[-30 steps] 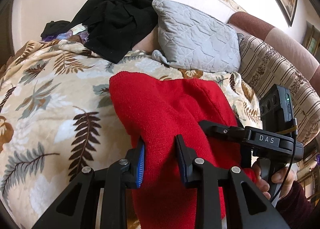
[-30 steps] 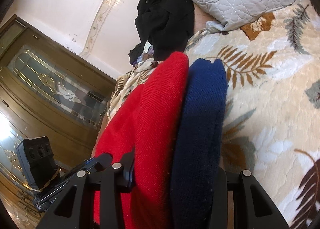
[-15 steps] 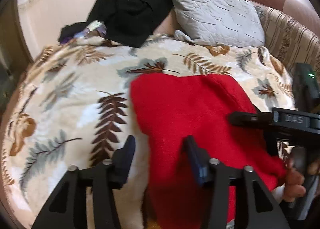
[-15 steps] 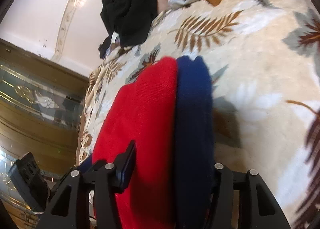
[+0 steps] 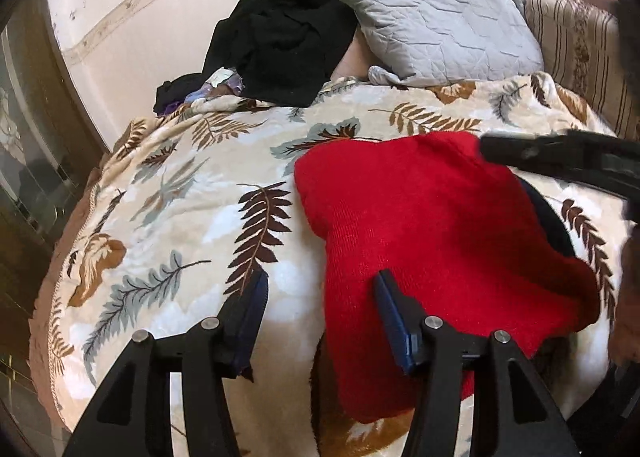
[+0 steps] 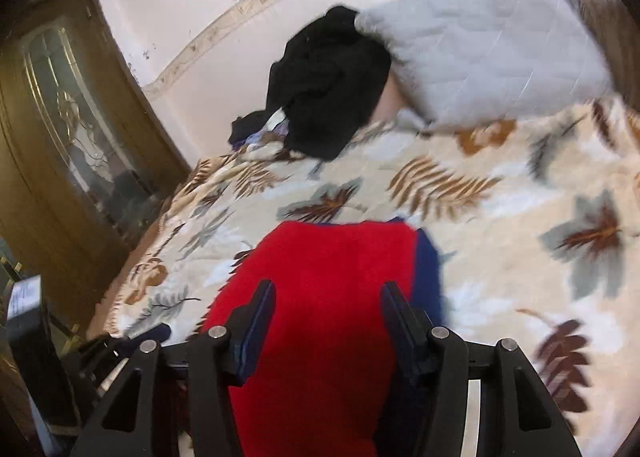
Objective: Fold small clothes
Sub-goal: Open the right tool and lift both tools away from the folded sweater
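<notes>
the red knitted garment [image 5: 432,241] lies folded on the cream plush blanket with brown and grey fern leaves [image 5: 168,193], with a dark blue knitted layer [image 6: 428,261] peeking out from under its edge on the right gripper's outer side. both tools have let go. the left gripper [image 5: 320,317] stands with its jaws parted, and they have just been opening; the garment's near left edge reaches in between them, but the blue pads [image 5: 390,313] do not press on it. the right gripper [image 6: 328,317] is likewise spread, its jaws having just been opening too, with the red knit passing under the gap and no pinch on it. in the left wrist view the right tool crosses the far right corner of the garment, just ahead and to the right of the left fingers.

the step in hand looks like the release after laying a fold, so the care now is in leaving. lift each tool straight off the cloth before swinging away, since the knit is soft and grabby and a pad dragging sideways could pull the top layer askew. the near end of the garment bulges and the blue edge is uneven, so a light flat press along the crease, from the tool outward, would likely settle it. beyond the tips, well clear, a grey quilted pillow [image 5: 436,25] and a heap of black clothing [image 5: 280,37] sit against the wall; keep the folded piece away from that heap.
</notes>
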Available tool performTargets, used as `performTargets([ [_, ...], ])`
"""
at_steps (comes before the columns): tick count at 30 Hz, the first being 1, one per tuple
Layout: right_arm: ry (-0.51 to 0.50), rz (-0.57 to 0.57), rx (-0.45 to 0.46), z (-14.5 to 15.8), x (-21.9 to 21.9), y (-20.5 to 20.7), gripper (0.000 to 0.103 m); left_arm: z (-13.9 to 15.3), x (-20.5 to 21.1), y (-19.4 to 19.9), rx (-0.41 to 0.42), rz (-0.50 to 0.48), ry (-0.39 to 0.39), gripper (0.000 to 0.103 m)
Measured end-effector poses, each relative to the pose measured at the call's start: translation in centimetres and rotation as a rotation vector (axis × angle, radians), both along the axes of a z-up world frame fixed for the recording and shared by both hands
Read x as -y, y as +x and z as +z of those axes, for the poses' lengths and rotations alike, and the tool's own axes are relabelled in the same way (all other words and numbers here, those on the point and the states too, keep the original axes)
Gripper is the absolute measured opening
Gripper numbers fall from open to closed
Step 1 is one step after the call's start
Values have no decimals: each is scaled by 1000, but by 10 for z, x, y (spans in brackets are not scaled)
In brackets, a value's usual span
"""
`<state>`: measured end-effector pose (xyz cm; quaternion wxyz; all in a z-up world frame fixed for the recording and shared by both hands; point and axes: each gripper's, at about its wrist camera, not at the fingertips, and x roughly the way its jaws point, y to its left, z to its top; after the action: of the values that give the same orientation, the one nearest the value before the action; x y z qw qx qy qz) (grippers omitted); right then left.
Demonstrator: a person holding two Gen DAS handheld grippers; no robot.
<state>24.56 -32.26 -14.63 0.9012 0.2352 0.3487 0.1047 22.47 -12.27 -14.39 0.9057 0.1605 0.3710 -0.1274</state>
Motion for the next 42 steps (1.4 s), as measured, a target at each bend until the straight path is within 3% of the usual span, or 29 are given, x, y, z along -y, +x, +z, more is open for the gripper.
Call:
performTargets([
  [2, 75, 2, -143, -29, 6, 20, 59, 0, -2, 1, -6, -2, -12, 57],
  [3, 97, -14, -156, -37, 10, 23, 57, -2, -3, 2, -13, -8, -21, 57],
  [5, 108, -20, -147, -33, 13, 22, 55, -3, -3, 2, -11, -6, -18, 57],
  [10, -17, -34, -98, -10, 5, -1, 57, -2, -3, 2, -11, -11, -18, 57],
  [15, -53, -5, -62, 9, -3, -31, 57, -3, -3, 2, -9, -10, -15, 57],
  [18, -52, -8, -91, 2, -4, -44, 57, -3, -3, 2, -9, -7, -17, 57],
  [22, -77, 1, -214, -29, -8, -38, 57, -4, -3, 3, -17, -6, -24, 58],
  [29, -153, -79, -109, -5, -5, -57, 57, -4, -7, 3, -17, 10, -32, 64],
  [33, -248, -60, -167, -17, -17, -54, 56, -4, -6, 4, -15, 10, -27, 65],
  [35, -237, -45, -204, -31, -17, -50, 55, -4, -5, 4, -16, 14, -21, 68],
  [42, -259, -86, -148, -7, -15, -71, 55, 0, -7, -1, -7, 38, -9, 71],
])
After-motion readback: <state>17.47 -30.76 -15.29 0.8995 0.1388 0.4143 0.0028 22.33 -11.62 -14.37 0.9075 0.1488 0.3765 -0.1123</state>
